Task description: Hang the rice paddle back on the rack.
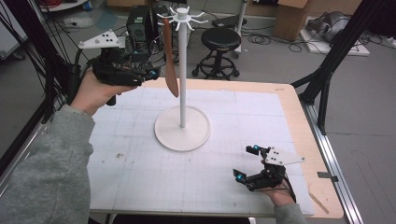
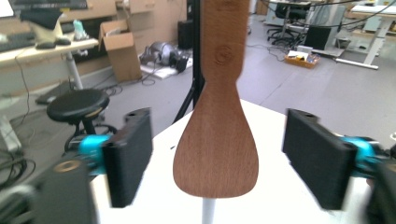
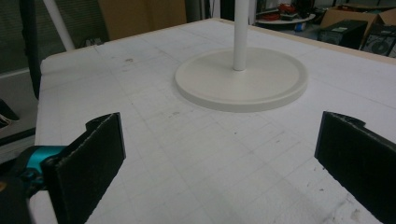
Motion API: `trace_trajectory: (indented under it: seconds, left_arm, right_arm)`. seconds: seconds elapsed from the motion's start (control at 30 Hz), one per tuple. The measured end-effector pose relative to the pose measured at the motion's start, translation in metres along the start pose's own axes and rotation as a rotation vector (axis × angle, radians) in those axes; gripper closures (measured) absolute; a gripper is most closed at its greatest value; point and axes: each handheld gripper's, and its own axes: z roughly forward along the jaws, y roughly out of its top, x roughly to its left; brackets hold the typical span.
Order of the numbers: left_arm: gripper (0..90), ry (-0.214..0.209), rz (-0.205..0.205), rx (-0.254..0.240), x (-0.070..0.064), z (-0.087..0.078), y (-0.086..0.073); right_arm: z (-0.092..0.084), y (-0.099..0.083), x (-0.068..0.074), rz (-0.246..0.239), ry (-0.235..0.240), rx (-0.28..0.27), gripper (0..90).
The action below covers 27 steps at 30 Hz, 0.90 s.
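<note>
High view: a pale wooden worktop (image 1: 299, 121) is seen, covered by a white gridded mat (image 1: 140, 177) that is marked with faint stains. At the mat's middle a white stand (image 1: 182, 93) is set, made of a flat round base with a raised rim, a thin straight pole and a crown of short hooks at the top. From one hook a wooden spatula (image 1: 170, 60) is hung, blade down, just beside the pole; its surface is smooth and reddish brown, and its blade widens to a rounded edge. The left gripper (image 1: 152, 73) is held raised at the far left corner, level with the blade, and a grey sleeve is seen on that arm. In the left gripper view the spatula (image 2: 215, 154) is shown between the flat black fingers (image 2: 128, 154), which stand apart and clear of the wood on both sides; the handle's top is cut off and a small round stamp on it is too blurred to read. The right gripper (image 1: 246, 162) is rested on the mat near the front right edge, well apart from the stand. In the right gripper view its fingers (image 3: 91, 163) are spread wide with only bare mat between them.
</note>
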Motion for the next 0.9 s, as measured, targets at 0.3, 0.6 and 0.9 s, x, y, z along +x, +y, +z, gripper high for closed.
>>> trace_trajectory:
  seconds: [0.3,0.6,0.9]
  left_arm:
    - [1.7,0.002,-0.013,-0.036,-0.007,-0.012,-0.015]
    - [1.7,-0.009,0.018,-0.042,-0.014,-0.030,-0.041]
    - [1.7,-0.062,0.053,-0.062,-0.020,-0.047,-0.067]
  right_arm:
    - [-0.002,0.001,-0.001,0.002,-0.010,-0.010,0.3]
    - [-0.002,0.002,0.001,-0.008,-0.016,-0.007,0.3]
    - [-0.002,0.002,0.003,-0.013,-0.025,-0.007,0.3]
